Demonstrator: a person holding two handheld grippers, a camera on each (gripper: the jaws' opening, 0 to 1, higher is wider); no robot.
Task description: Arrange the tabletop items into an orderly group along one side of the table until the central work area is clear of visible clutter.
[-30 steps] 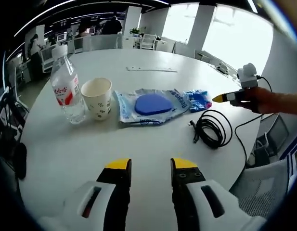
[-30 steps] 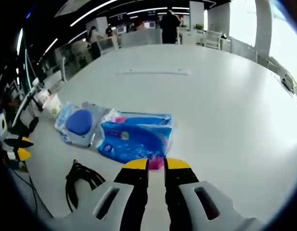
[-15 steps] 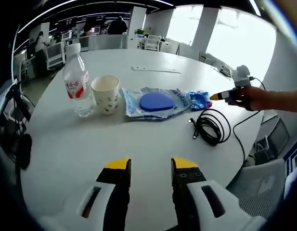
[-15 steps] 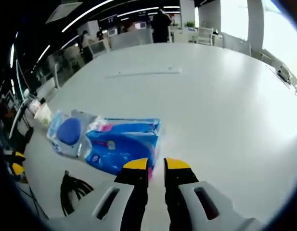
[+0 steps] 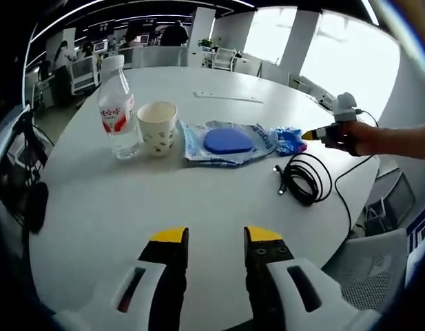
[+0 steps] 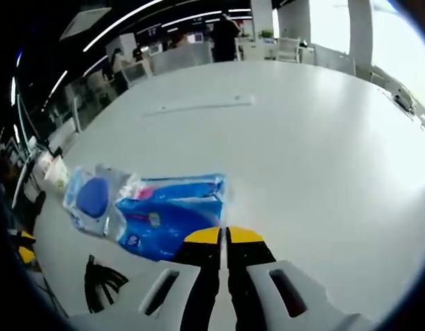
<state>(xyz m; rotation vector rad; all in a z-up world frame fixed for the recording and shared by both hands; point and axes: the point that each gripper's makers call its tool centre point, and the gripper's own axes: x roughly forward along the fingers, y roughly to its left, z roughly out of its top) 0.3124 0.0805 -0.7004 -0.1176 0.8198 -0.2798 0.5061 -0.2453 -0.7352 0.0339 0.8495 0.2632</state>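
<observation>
Left gripper hangs open over the table; its view's upper left holds a bottle and cup, a cable at right. Right gripper, jaws nearly together, grips nothing visible beside the blue packet, frame centre.

Water bottle, paper cup, blue packet, coiled cable on white table.

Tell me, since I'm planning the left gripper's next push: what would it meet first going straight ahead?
Bare table first, then probably the clear packet with the blue disc; depth is unclear. The left gripper has its jaws open.
</observation>
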